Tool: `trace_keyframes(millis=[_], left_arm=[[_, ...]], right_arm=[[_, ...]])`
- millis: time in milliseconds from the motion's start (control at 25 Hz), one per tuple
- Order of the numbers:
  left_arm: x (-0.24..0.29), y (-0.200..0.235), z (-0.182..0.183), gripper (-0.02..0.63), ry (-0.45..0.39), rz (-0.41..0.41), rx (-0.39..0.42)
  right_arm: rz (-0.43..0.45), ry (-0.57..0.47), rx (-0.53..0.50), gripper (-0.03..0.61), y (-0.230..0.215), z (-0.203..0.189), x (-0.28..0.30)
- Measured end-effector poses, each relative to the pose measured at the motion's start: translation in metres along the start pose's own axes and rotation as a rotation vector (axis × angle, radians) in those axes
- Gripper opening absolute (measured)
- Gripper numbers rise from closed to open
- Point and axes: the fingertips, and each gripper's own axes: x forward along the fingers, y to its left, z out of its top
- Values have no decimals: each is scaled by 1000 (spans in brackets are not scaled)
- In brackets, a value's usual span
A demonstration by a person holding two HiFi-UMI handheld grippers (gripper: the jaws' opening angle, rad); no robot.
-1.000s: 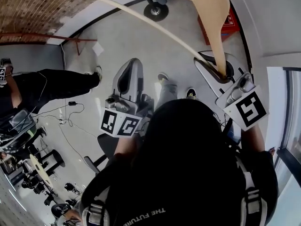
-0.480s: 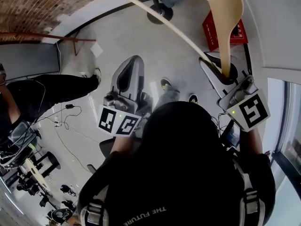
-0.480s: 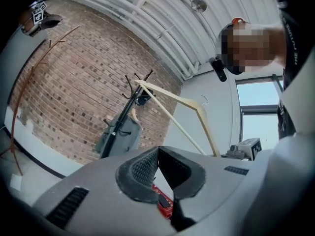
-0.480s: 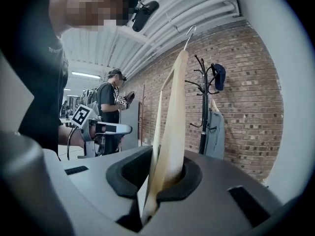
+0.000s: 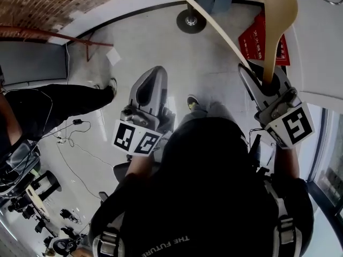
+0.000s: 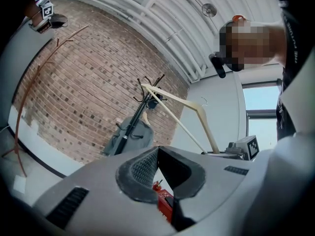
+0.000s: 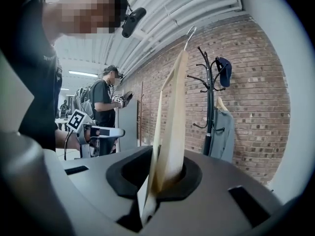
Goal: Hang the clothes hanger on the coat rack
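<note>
Brick wall (image 7: 256,82) backs the coat rack (image 7: 210,107); right gripper (image 7: 165,175) clamps the wooden hanger (image 7: 174,117); left gripper (image 6: 156,152) closed, empty.

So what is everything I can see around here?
clothes hanger: one, pale wood with a metal hook, standing up out of the right hand-held gripper
coat rack: one, black, in front of the brick wall
garment: one, grey, hanging on the coat rack
cap: one, dark blue, on an upper peg of the rack
red box: one, red with white print, on the floor by the white wall
bystander: one, in black, off to the left
cables: a few, dark, on the floor
left hand-held gripper: one, grey, shut and empty
right hand-held gripper: one, grey, shut on the clothes hanger
</note>
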Motion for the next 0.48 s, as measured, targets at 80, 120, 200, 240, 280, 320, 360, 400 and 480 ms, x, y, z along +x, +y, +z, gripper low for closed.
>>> trace_keyframes(millis=[80, 120, 200, 240, 280, 320, 360, 400, 480], left_arm=[[-2, 10, 4, 20, -8, 14, -4], [-3, 15, 5, 20, -11, 22, -5], [-2, 21, 5, 20, -19, 32, -3], [-3, 23, 6, 20, -23, 36, 1], [-2, 23, 7, 20, -28, 40, 4], [-1, 24, 8, 20, -33, 43, 8], [2, 25, 10, 20, -37, 46, 13], [7, 28, 12, 20, -40, 47, 20], [19, 33, 14, 20, -38, 48, 37]], right_arm=[[13, 10, -7, 46, 2, 3, 11], [18, 12, -11, 46, 2, 4, 16], [25, 12, -27, 46, 1, 4, 24], [28, 12, -34, 46, 0, 4, 26], [30, 11, -38, 46, -2, 4, 28], [33, 9, -40, 46, -5, 6, 29], [35, 4, -43, 46, -10, 8, 31], [38, -2, -49, 46, -16, 9, 34], [41, -9, -61, 46, -30, 10, 43]])
